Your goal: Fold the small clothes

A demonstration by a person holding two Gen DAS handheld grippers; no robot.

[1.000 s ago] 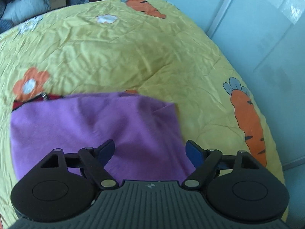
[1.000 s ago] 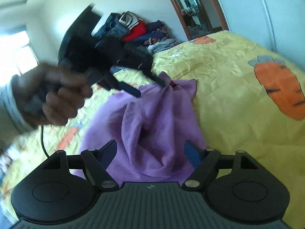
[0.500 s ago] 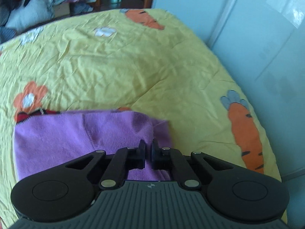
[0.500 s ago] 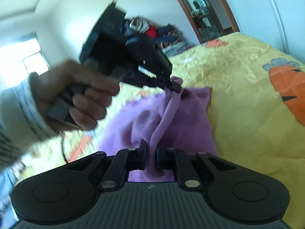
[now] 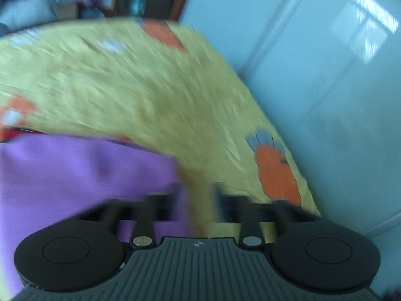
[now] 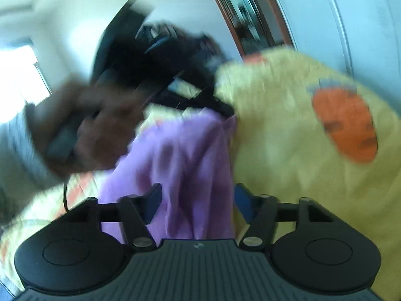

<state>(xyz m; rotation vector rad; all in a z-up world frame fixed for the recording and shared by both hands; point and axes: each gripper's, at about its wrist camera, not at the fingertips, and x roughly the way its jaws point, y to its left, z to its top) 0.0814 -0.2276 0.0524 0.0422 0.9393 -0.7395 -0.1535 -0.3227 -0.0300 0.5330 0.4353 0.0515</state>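
A small purple garment (image 5: 82,173) lies on the yellow bedspread (image 5: 130,92). Both now views are motion-blurred. In the left wrist view my left gripper (image 5: 195,200) has its jaws apart over the garment's right edge, holding nothing. In the right wrist view my right gripper (image 6: 196,198) is open, with the purple garment (image 6: 185,155) bunched between and beyond its fingers. The left gripper (image 6: 225,111), held in a hand (image 6: 95,130), shows there at the garment's far top edge.
The bedspread carries orange carrot prints (image 5: 275,173) (image 6: 345,123). A pale blue wardrobe wall (image 5: 325,75) runs along the bed's right side. A clothes pile (image 5: 30,7) and a wooden door frame (image 6: 240,25) lie behind the bed.
Both grippers were shut on the purple garment half a second ago and have now opened and let go. Both cameras are moving fast; the garment has dropped lower.
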